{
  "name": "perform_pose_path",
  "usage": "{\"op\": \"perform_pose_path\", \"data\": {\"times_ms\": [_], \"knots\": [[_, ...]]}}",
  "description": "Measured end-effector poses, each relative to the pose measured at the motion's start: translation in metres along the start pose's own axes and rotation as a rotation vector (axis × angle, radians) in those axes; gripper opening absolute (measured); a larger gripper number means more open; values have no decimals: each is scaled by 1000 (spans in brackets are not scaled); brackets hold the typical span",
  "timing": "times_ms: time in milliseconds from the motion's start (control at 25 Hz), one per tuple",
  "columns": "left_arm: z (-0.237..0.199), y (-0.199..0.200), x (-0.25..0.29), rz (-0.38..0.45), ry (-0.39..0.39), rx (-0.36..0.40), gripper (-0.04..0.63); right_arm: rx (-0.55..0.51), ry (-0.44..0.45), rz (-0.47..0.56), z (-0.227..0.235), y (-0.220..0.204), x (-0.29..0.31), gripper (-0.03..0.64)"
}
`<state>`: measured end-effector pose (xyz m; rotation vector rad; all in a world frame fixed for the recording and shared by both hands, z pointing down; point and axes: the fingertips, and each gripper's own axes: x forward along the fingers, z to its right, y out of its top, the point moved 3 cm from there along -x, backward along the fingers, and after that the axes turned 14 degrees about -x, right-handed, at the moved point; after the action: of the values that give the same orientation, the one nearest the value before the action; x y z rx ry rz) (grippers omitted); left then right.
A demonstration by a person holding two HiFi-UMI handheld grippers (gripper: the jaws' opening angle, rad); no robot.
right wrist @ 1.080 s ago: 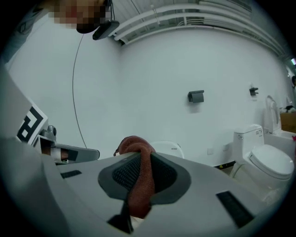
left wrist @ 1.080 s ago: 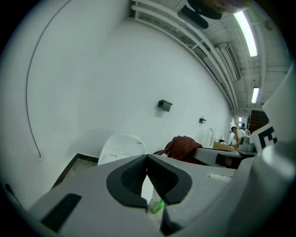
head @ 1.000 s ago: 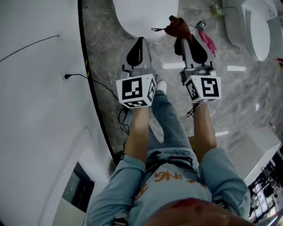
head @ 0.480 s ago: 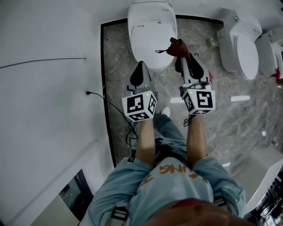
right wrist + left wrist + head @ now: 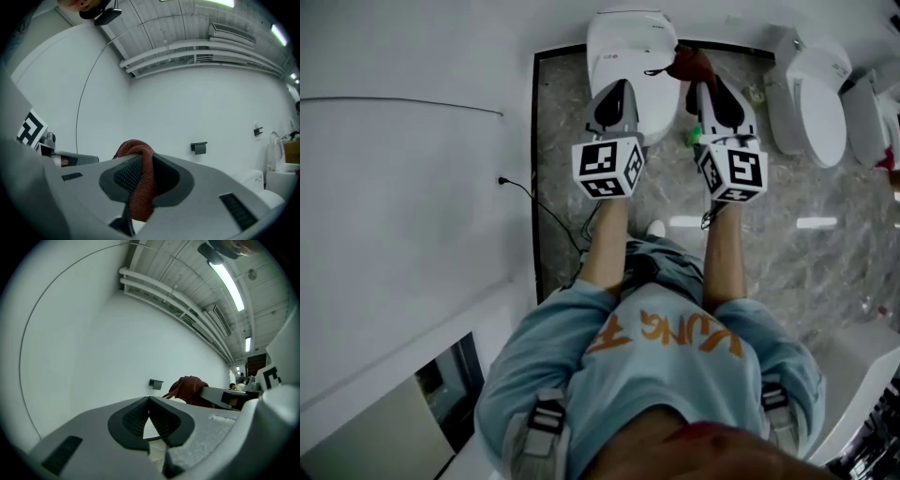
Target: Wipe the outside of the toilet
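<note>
Straight ahead of the person, the white toilet (image 5: 630,42) stands with its lid down at the far edge of the grey marble floor (image 5: 787,197). Over its right side the right gripper (image 5: 703,80) has its jaws clamped on a dark red cloth (image 5: 690,63), which bunches out past the tips. The left gripper (image 5: 616,89) is held over the lid with its jaws closed tip to tip on nothing. A black cable (image 5: 502,179) runs from the white wall on the left down to the floor, and a second toilet (image 5: 814,94) stands well apart on the right.
</note>
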<state>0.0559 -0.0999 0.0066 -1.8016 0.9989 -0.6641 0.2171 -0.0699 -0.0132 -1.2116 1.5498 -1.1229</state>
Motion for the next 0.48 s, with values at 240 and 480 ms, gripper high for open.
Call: {"op": "perform_pose_path", "data": {"times_ms": [240,480], "knots": [[-15,32,-8,48,13,31,-5,-14,37,21,-20,12,13,63],[-14,47,-10,60,6,48,-5,-29,20,32,-20,26,20,64]]}}
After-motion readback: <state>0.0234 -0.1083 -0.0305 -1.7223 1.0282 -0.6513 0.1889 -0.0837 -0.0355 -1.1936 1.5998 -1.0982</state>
